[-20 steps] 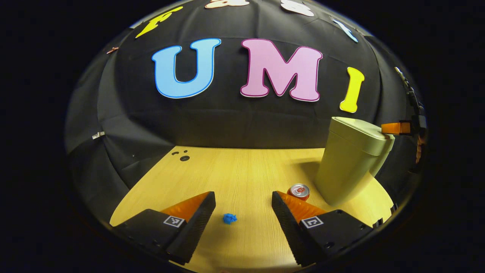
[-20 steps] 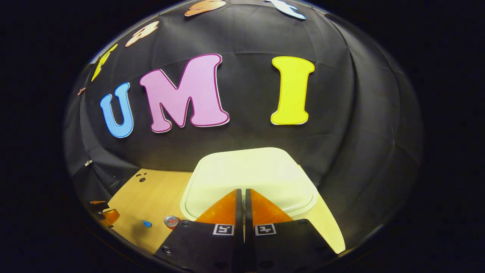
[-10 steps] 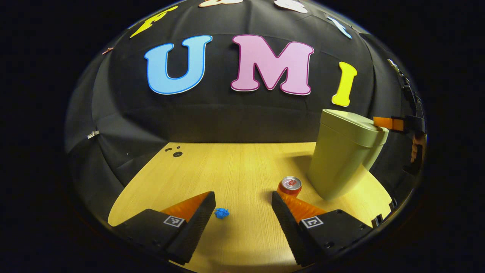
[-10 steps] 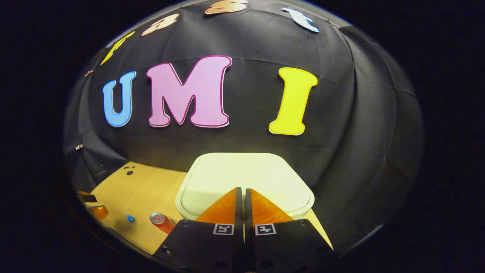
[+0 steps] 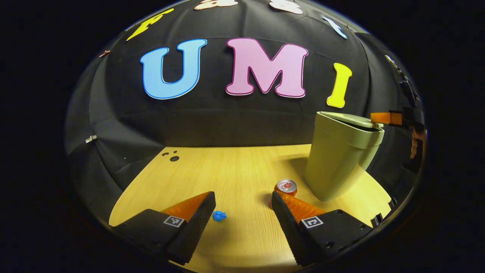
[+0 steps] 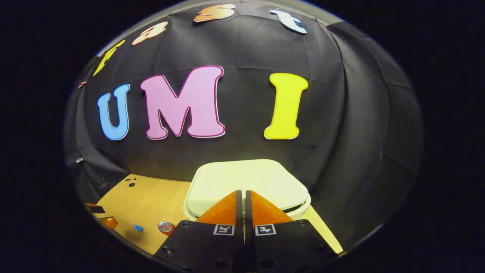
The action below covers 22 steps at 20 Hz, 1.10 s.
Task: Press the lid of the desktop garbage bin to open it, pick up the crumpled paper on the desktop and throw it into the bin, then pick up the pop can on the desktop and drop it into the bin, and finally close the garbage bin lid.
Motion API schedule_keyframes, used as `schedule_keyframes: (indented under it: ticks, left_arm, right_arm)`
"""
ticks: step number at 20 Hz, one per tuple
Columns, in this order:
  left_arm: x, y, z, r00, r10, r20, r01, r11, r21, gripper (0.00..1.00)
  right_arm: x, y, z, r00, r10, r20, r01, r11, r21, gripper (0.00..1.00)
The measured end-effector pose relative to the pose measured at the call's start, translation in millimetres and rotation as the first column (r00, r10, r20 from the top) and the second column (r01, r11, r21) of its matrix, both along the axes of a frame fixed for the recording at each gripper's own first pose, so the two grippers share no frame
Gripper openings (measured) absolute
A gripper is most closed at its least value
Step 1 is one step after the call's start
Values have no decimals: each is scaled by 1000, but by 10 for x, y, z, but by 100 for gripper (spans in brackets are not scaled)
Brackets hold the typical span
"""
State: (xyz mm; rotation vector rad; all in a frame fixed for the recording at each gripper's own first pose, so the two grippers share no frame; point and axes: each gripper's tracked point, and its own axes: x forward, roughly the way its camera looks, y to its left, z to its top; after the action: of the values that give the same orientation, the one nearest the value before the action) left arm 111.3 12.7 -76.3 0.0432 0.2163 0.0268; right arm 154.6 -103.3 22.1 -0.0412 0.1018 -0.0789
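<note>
The pale green bin [image 5: 335, 163] stands at the right of the wooden table [image 5: 227, 167]. My right gripper [image 6: 242, 192] is shut with nothing in it, tips resting on the near edge of the lid [image 6: 246, 178]. A dark slit shows under the lid's right edge. The same gripper [image 5: 382, 118] pokes in over the lid [image 5: 346, 119] in the left gripper view. My left gripper [image 5: 242, 195] hangs open above the table. The blue crumpled paper [image 5: 219, 215] lies beside its left finger, and the red pop can [image 5: 286, 186] stands upright at its right fingertip.
A hand [image 5: 415, 146] holds the right gripper at the far right. Small dark holes [image 5: 172, 157] mark the table's far left corner. The black cloth wall closes the back. In the right gripper view the can [image 6: 165, 226], paper [image 6: 138, 227] and left gripper [image 6: 102, 218] sit low left.
The lid has lifted slightly, with a dark slit now under its edge where my right gripper presses. My left gripper has drifted a little; the paper now lies nearer its left finger.
</note>
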Motion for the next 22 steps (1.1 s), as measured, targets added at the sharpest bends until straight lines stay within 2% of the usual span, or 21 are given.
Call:
schedule_keyframes:
  ticks: [3, 8, 19, 22]
  left_arm:
    - [-32, 26, -4, 1000, -1, 1, 1, 1000, -9, 96]
    - [-126, 87, 38, 1000, 2, 20, -1, 1000, -11, 96]
    - [-379, 409, -71, 999, 47, 23, -46, 998, -38, 96]
    - [-414, 441, -117, 999, 36, 27, -35, 999, -37, 96]
  right_arm:
    - [-108, 78, 228, 998, 24, 53, -21, 999, -46, 5]
    - [-258, 133, 394, 996, 18, 86, -16, 1000, -22, 5]
    - [-557, 251, 344, 997, 0, 78, 2, 1000, -26, 5]
    - [-593, 284, 343, 997, -3, 78, 4, 1000, -19, 11]
